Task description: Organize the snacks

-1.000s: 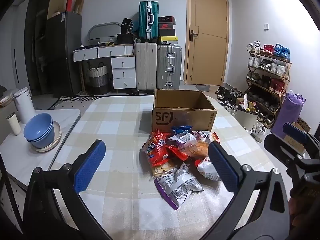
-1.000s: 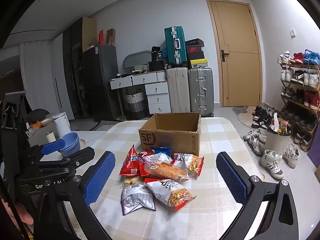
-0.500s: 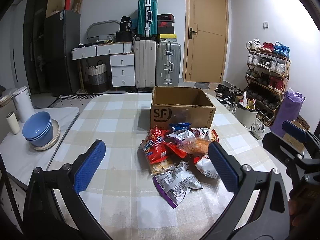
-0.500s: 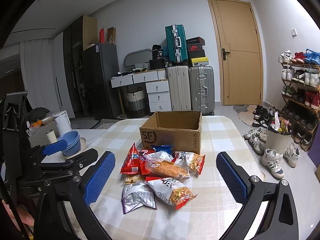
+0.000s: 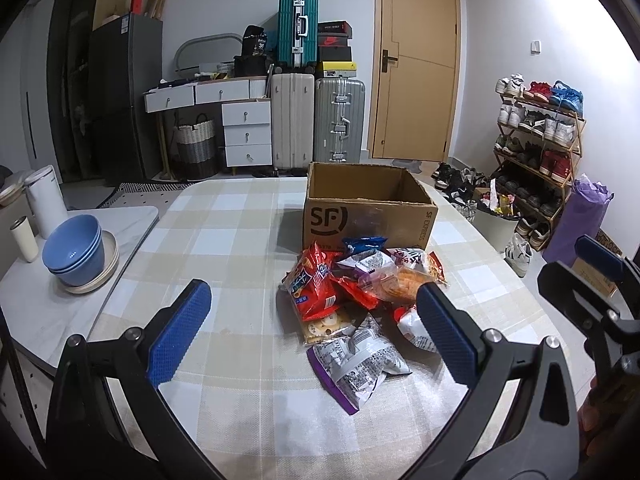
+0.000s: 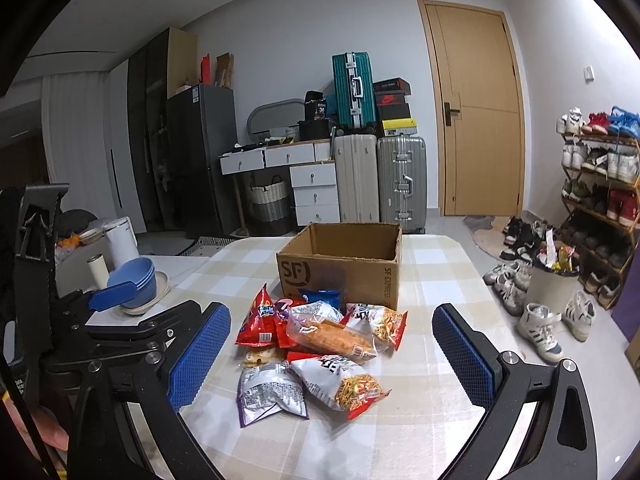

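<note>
With both the left hand-held gripper [image 5: 308,328] and right hand-held gripper [image 6: 332,356] wide and empty, the snack bags [image 6: 320,344], heaped on the counter [image 5: 224,240] before the cardboard box [image 5: 368,208], appear light, crinkly, slippery and crushable; pinch a sealed edge.

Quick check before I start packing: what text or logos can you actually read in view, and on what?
"SF": front of the cardboard box.
"SF EXPRESS": box's right side.
"36": black bag on the desk.
Snack packets: print too small and blurred to read.
</note>
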`<move>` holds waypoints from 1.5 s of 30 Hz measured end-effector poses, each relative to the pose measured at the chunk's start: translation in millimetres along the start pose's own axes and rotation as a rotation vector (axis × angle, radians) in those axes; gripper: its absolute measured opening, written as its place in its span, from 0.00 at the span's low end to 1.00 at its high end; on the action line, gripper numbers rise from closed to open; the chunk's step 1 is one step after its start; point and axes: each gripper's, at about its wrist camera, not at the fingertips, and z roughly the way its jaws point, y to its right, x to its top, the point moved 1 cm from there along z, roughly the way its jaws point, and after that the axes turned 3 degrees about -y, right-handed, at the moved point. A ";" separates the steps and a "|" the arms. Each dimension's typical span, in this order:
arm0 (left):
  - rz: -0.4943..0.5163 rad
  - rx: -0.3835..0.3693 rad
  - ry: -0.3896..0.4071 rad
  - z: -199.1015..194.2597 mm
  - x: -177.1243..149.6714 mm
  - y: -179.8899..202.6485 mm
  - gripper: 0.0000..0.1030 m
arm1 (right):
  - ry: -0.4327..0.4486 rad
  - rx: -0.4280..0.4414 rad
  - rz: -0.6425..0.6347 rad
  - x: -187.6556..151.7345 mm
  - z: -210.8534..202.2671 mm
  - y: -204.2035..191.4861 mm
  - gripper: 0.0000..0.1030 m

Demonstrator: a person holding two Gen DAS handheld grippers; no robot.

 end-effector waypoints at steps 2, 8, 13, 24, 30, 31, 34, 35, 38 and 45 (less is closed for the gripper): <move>0.001 -0.004 -0.001 0.6 -0.1 0.0 0.99 | -0.005 0.004 0.020 -0.1 1.8 2.3 1.00; 0.002 -0.009 0.001 2.7 -0.9 0.7 1.00 | -0.020 0.025 0.055 -1.3 5.3 3.9 1.00; 0.003 -0.007 -0.021 10.6 -3.1 1.9 0.99 | -0.032 0.019 0.049 -5.6 10.5 7.1 1.00; -0.043 0.016 -0.177 75.7 -36.2 -33.4 0.99 | -0.202 0.068 0.121 -35.4 95.9 46.2 1.00; -0.032 -0.052 -0.243 109.0 -55.6 -38.7 0.99 | -0.446 0.077 0.054 -59.9 147.3 57.0 1.00; -0.027 -0.069 -0.248 113.7 -57.6 -37.5 0.99 | -0.452 0.084 0.047 -61.0 153.0 56.1 1.00; 0.021 -0.070 -0.257 126.0 -64.7 -29.1 0.99 | -0.474 0.126 0.037 -65.0 174.7 55.0 1.00; 0.041 -0.068 -0.257 127.7 -67.0 -24.3 0.99 | -0.479 0.142 0.042 -65.9 177.9 53.2 0.99; 0.073 -0.110 -0.266 136.3 -72.5 -15.7 0.99 | -0.491 0.176 0.040 -68.8 191.7 51.1 0.94; 0.070 -0.137 -0.306 161.5 -75.2 -7.1 0.99 | -0.541 0.277 0.049 -75.9 207.2 33.5 0.67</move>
